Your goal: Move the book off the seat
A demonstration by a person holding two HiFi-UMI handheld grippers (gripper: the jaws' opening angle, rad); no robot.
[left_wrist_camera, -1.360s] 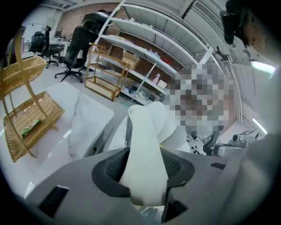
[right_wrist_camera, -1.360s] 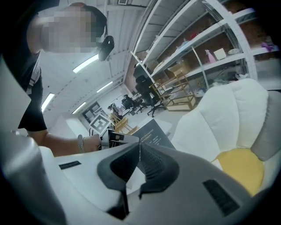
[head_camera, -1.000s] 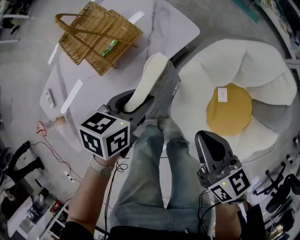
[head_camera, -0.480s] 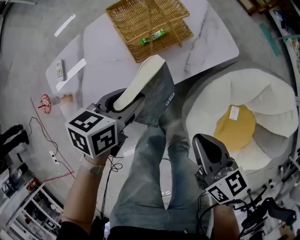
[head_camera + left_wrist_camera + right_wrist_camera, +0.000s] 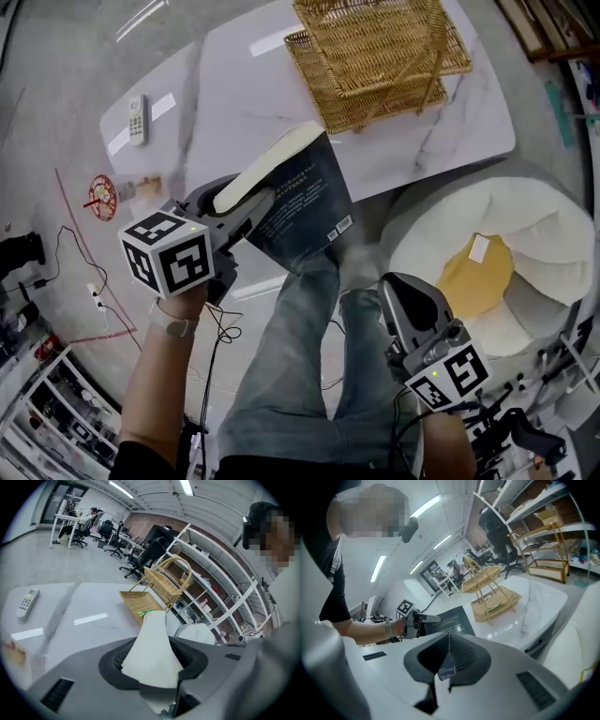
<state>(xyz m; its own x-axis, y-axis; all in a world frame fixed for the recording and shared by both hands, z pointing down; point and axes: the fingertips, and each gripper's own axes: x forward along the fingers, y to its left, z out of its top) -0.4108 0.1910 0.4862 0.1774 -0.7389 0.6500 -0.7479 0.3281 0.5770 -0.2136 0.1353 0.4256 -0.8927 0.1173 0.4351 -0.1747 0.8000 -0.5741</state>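
L gripper jaws clamped on thick dark-cover book mid-frame, R gripper jaws closed, empty, wicker basket on marbled bench

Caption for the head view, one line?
Left gripper holds a dark book up before the marble table and wicker basket; right gripper shut.

Bright, even light from ceiling strips; soft shadows; strong fisheye bending, dark vignetted corners

No legible text, white print on book too small to read
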